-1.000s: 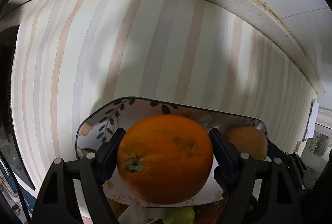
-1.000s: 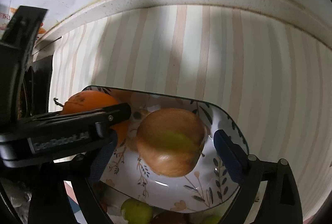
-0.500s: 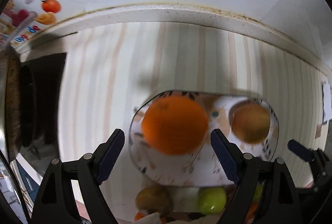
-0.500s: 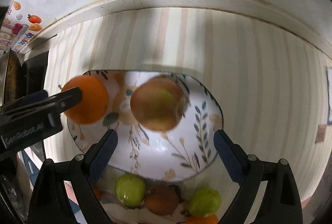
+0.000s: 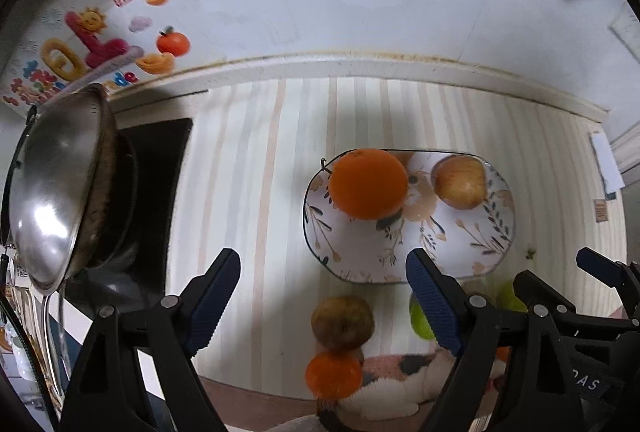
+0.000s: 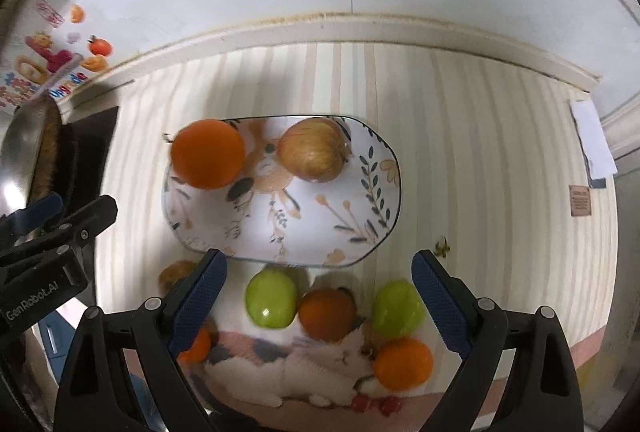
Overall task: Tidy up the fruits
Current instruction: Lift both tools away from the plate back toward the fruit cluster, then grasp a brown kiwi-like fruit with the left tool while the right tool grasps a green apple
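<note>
Fruit is split between plate [image 6: 384,208] and cloth: an orange [image 6: 208,154] and apple [image 6: 314,150] are seen on the plate. Directly between the right gripper's [image 6: 318,290] spread, empty jaws, green apples [image 6: 271,298] are found nearest. The left gripper [image 5: 322,296] is held wide apart, empty, above a brown fruit [image 5: 342,322].

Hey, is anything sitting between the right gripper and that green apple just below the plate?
Nothing visible. The right gripper is open, and the green apple lies on the cloth just ahead, between the fingers. An orange-brown fruit touches its right side and the plate lies just beyond, so room is tight.
</note>
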`<state>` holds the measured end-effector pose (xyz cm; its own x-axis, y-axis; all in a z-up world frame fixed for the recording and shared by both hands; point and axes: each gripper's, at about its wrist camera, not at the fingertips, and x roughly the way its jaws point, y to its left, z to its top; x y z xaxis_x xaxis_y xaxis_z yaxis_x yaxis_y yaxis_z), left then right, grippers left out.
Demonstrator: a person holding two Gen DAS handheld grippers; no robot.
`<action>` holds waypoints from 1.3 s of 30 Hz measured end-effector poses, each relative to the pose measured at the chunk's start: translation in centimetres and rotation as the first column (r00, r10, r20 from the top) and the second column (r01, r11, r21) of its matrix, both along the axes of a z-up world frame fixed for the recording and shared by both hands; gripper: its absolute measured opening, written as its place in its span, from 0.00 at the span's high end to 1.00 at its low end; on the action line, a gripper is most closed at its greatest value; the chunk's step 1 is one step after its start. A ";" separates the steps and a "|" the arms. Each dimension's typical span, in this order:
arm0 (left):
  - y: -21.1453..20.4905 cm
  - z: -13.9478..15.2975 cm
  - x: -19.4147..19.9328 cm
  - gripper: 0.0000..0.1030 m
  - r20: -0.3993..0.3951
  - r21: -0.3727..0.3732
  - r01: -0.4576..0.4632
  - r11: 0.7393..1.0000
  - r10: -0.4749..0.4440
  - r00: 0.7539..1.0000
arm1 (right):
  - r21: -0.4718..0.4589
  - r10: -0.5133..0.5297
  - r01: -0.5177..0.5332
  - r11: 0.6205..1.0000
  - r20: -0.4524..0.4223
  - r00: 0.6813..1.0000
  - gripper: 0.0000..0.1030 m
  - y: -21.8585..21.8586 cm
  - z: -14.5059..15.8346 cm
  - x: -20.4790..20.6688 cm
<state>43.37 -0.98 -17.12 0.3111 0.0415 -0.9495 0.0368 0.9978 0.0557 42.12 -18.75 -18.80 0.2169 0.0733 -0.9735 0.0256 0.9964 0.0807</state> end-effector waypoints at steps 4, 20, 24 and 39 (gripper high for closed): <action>0.4 2.5 -2.6 0.18 0.064 0.002 0.010 1.000 -0.010 0.998 | -0.009 -0.013 0.013 1.000 0.059 0.998 0.07 0.7 2.7 -2.3; 1.5 4.9 -8.2 0.05 0.103 -0.046 -0.003 0.999 0.008 0.995 | 0.094 -0.058 0.046 0.995 0.128 0.990 0.07 0.9 7.1 -9.1; 2.0 2.0 -8.1 0.03 0.051 -0.035 -0.009 0.999 0.011 0.999 | 0.131 -0.091 0.083 0.988 0.063 0.994 0.07 -0.1 4.4 -9.2; 2.2 -11.8 -2.3 0.03 -0.286 -0.107 -0.082 0.991 0.048 0.957 | 0.282 -0.083 0.110 0.953 -0.106 0.991 0.26 -0.7 -7.9 -5.7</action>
<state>41.06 1.20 -28.94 0.0305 -0.0634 -0.9975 -0.0311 0.9974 -0.0643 36.44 -19.42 -26.70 0.1471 0.3353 -0.9306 0.1417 0.9240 0.3553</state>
